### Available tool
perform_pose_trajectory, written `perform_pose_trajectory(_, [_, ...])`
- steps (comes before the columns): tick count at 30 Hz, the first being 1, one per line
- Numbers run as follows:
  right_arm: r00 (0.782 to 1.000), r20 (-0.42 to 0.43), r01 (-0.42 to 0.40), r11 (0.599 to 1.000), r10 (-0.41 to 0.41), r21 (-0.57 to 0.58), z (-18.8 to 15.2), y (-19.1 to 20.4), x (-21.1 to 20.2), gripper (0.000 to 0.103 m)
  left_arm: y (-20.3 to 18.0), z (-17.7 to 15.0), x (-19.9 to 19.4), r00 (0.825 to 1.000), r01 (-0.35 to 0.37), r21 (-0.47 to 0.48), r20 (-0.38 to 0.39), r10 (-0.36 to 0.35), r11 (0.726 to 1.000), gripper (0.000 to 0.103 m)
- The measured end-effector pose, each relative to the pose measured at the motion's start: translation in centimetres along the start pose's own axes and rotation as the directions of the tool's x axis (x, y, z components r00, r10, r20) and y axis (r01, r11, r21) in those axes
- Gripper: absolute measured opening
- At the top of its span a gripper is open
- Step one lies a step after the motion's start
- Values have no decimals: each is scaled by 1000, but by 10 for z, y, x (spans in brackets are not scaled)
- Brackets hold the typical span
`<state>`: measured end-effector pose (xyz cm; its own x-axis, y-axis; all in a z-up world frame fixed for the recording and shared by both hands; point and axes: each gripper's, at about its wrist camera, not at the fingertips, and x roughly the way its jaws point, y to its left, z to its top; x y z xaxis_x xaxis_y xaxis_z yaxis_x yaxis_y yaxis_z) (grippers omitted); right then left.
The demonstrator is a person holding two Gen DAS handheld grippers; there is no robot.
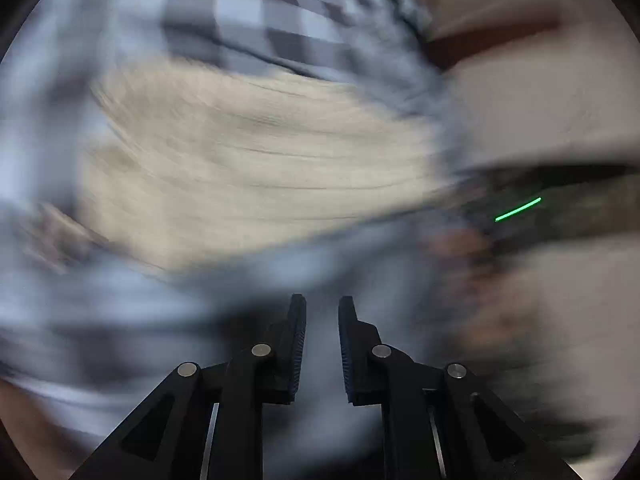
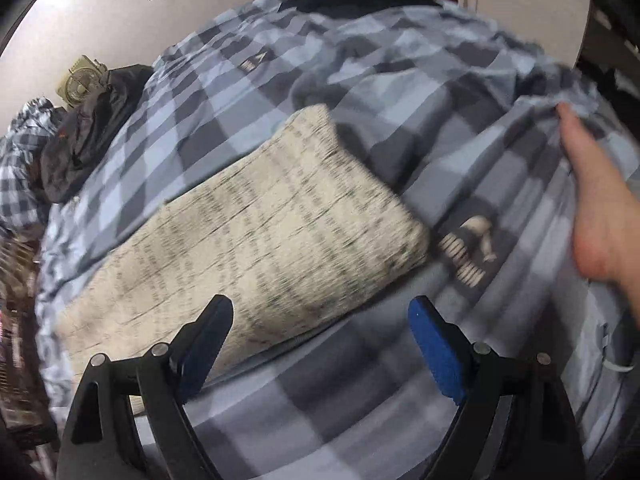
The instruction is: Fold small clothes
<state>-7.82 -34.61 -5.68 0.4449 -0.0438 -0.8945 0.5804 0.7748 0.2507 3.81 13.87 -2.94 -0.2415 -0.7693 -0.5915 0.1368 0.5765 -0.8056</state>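
A cream garment point(image 2: 272, 232) with fine dark speckled lines lies folded in a rough rectangle on a blue-and-grey checked bedsheet point(image 2: 360, 392). My right gripper point(image 2: 323, 312) hovers open and wide over the garment's near edge. Its left finger is above the cloth and its right finger above bare sheet, with nothing between the pads. The left wrist view is heavily motion-blurred. There the same garment point(image 1: 248, 168) is a pale smear ahead of my left gripper point(image 1: 322, 304). That gripper's jaws stand a narrow gap apart with only blurred sheet behind them.
A person's bare foot point(image 2: 596, 216) rests on the sheet at the right. A dark bag point(image 2: 92, 132) and a beige fan-like object point(image 2: 80, 80) lie at the far left by the wall. The sheet has rumpled folds behind the garment. A green light streak point(image 1: 518, 209) glows on something dark.
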Motion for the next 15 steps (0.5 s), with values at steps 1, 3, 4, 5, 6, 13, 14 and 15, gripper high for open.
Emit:
perform_pose_trajectory(1, [1000,10,22,1000,-22,-3,1,-4,2,87,4,2,-7,999,34,-29,20,-33,999,49])
perform_pose_trajectory(3, [999,3,38,999,-38,9,2,-12,7,87,-5,1,-10,926,-368,111,138,353,923,103])
perform_pose_trajectory(4, [1000,-9,30,999,-30,21,3,-16,10,87,-5,-1,-5,888,-454,154,159,431,878,103])
perform_pose_trajectory(5, [1000,-19,23,999,-22,26,3,-18,13,87,5,0,-2,931,-360,113,113,348,926,103])
perform_pose_trajectory(6, [1000,-24,19,999,-19,26,2,-18,14,87,22,3,2,982,-180,-15,54,180,984,103])
perform_pose_trajectory(13, [1000,-10,-21,993,23,116,-3,-35,12,87,-3,-12,58,747,-662,276,178,640,697,103])
perform_pose_trajectory(14, [1000,-8,-12,990,13,143,-4,-39,12,87,-4,-14,63,733,-677,289,192,652,677,103])
perform_pose_trajectory(15, [1000,-9,16,985,-15,170,-6,-44,9,87,-6,-13,68,699,-712,306,225,679,632,103])
